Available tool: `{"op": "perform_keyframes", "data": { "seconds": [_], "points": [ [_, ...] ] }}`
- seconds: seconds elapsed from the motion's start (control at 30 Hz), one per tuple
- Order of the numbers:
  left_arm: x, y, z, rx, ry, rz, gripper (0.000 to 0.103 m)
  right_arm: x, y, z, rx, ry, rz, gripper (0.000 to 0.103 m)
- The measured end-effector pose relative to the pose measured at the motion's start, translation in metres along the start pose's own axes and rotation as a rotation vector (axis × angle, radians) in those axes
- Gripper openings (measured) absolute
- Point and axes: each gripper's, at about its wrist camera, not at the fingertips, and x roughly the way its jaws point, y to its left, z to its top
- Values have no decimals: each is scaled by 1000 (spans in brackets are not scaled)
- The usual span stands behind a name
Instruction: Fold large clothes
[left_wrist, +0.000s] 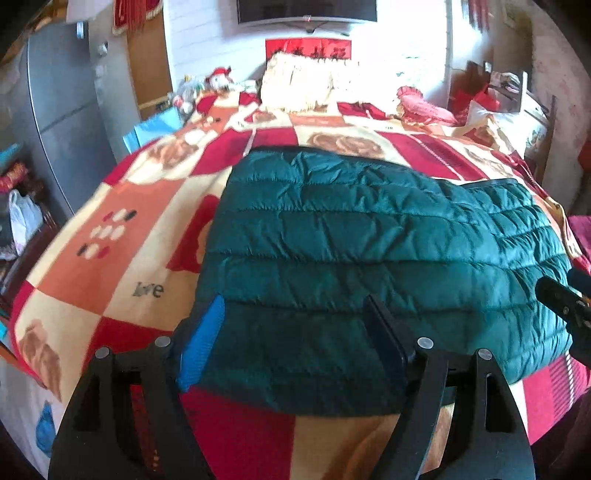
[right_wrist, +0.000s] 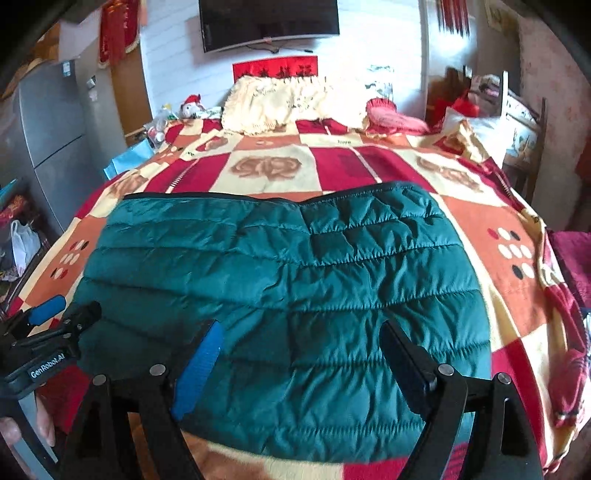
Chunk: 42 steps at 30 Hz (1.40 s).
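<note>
Left wrist | left gripper (left_wrist: 295, 339) spread wide, nothing held | folded teal quilted puffer jacket (left_wrist: 369, 240) seen at 12 o'clock on checked red-cream blanket (left_wrist: 110, 258) | right gripper (right_wrist: 301, 363) likewise wide, nothing held

patchwork blanket (right_wrist: 480, 221) | cream pillow (right_wrist: 288, 103) | wall TV (right_wrist: 269, 22) | grey fridge (left_wrist: 55, 110)

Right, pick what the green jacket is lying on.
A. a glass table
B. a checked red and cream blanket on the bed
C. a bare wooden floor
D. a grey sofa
B: the green jacket lies flat on the checked blanket that covers the bed.
</note>
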Motion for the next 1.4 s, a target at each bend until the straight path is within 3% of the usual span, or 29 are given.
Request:
{"op": "perform_keyframes", "data": {
  "seconds": [0.17, 0.4, 0.6, 0.9, 1.4],
  "points": [
    [-22, -7, -9, 38, -40, 8, 78, -23, 2, -11, 39, -42, 18, 85],
    [-44, -8, -18, 9, -68, 12, 78, -44, 0, -16, 90, -88, 41, 85],
    [-58, -3, -22, -4, -111, 35, 78, -51, 4, -22, 87, -90, 26, 85],
    [-71, 2, -25, -19, -141, -3, 78, -57, 14, -29, 62, -89, 24, 85],
    [-72, 12, -24, -73, -123, 4, 78, -61, 23, -36, 32, -86, 19, 85]
  ]
}}
